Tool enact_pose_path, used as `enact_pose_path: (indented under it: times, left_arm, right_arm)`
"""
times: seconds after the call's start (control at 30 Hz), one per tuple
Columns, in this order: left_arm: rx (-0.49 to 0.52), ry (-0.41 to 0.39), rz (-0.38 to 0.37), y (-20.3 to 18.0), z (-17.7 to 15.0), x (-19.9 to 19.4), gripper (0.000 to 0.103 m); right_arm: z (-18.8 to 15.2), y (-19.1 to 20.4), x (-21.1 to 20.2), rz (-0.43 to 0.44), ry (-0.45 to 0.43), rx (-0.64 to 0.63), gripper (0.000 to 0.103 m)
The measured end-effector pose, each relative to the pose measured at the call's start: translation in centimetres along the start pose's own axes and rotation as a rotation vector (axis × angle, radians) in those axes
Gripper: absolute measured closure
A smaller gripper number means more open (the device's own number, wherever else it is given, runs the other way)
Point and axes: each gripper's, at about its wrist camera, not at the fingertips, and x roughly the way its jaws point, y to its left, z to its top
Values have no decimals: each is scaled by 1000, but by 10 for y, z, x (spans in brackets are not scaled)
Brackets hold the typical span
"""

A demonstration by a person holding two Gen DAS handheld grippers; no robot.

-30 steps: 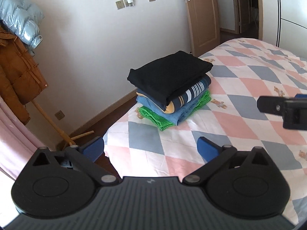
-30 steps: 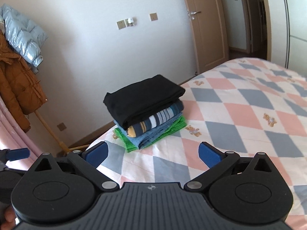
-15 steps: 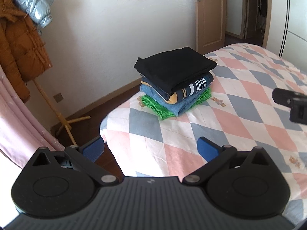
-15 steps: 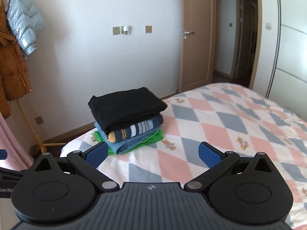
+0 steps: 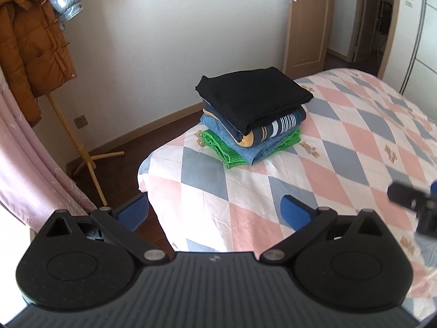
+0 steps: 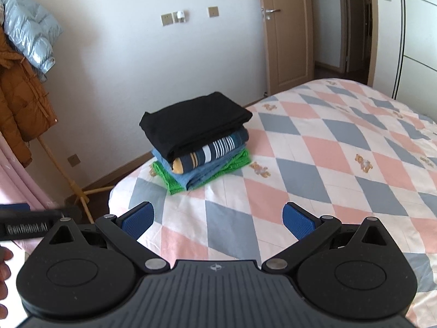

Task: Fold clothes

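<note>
Left gripper (image 5: 214,209) and right gripper (image 6: 218,218) held spread, empty — folded stack (image 5: 252,117) seen on bed (image 5: 341,147) corner, untouched.

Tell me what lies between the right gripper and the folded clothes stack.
Only bare checked bedspread separates the right gripper from the stack, per the right wrist view.

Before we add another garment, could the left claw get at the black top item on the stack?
Probably yes: the left claw is open and empty, with only bare quilt before the black garment.
</note>
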Motion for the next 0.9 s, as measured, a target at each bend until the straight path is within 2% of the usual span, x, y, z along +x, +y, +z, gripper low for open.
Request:
enact_pose_path:
  times: [0.1,0.23,0.43,0.57,0.7,0.9]
  left_arm:
    - [0,3,-18,1,5,2,1]
    - [28,3,2,1,9,11,1]
    - [51,39,-10,7,21,36,1]
    - [68,52,-24,12,33,51,1]
    - [79,47,-20,23,47,63,1]
    - [70,58,-18,35,67,83,1]
  right_arm:
    - [-1,1,7,-2,25,-1,0]
    - [-1,1,20,-5,51,21,0]
    - [1,4,45,-34,99,55,0]
    - [11,13,64,-79,143,53,0]
    - [24,27,79,-110,146,21,0]
    - [36,38,102,-111,175,15,0]
